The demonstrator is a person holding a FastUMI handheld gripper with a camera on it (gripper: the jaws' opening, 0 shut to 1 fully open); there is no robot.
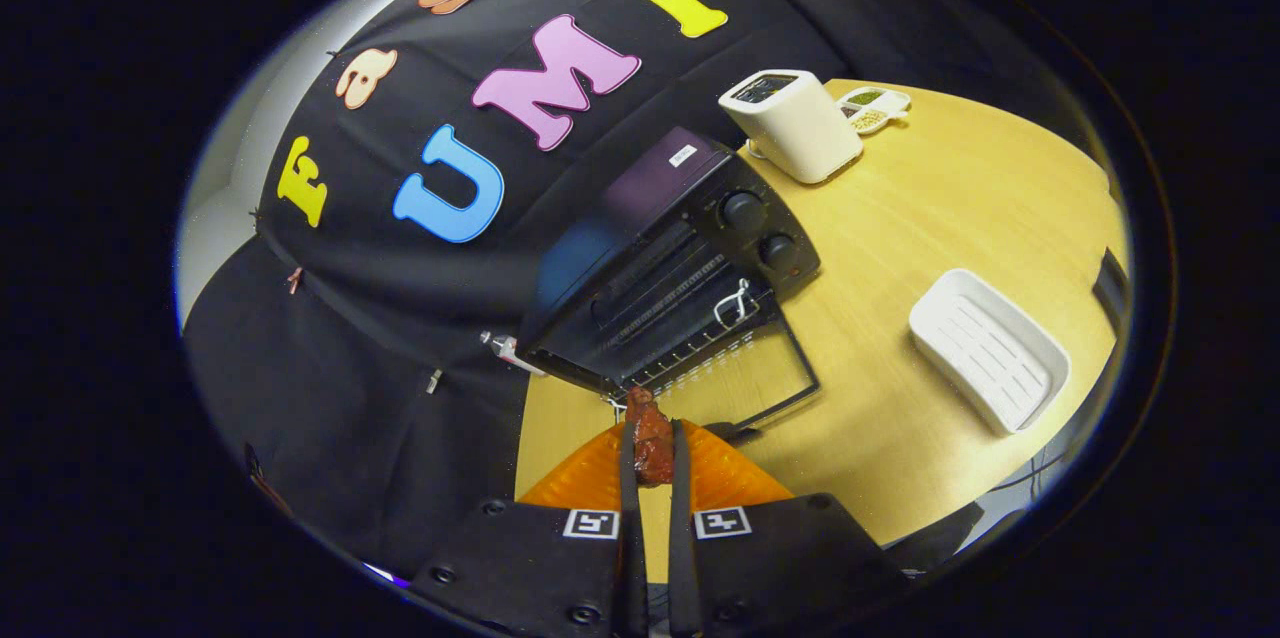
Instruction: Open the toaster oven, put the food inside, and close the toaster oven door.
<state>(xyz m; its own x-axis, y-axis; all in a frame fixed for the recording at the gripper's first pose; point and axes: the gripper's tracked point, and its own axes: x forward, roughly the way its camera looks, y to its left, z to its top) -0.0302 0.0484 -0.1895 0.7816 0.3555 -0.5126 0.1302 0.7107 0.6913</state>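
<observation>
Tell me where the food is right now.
In the gripper view, the food is pinched in the gripper, above the orange plate, just short of the toaster oven's open door.

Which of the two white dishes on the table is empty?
The larger ribbed white tray beyond the open toaster oven door. The small divided dish beside the white toaster holds food.

Even overhead light brightens the table, with soft sheen beyond the toaster. Focus is sharp near the oven. Fisheye curvature bends the table's far rim.
</observation>
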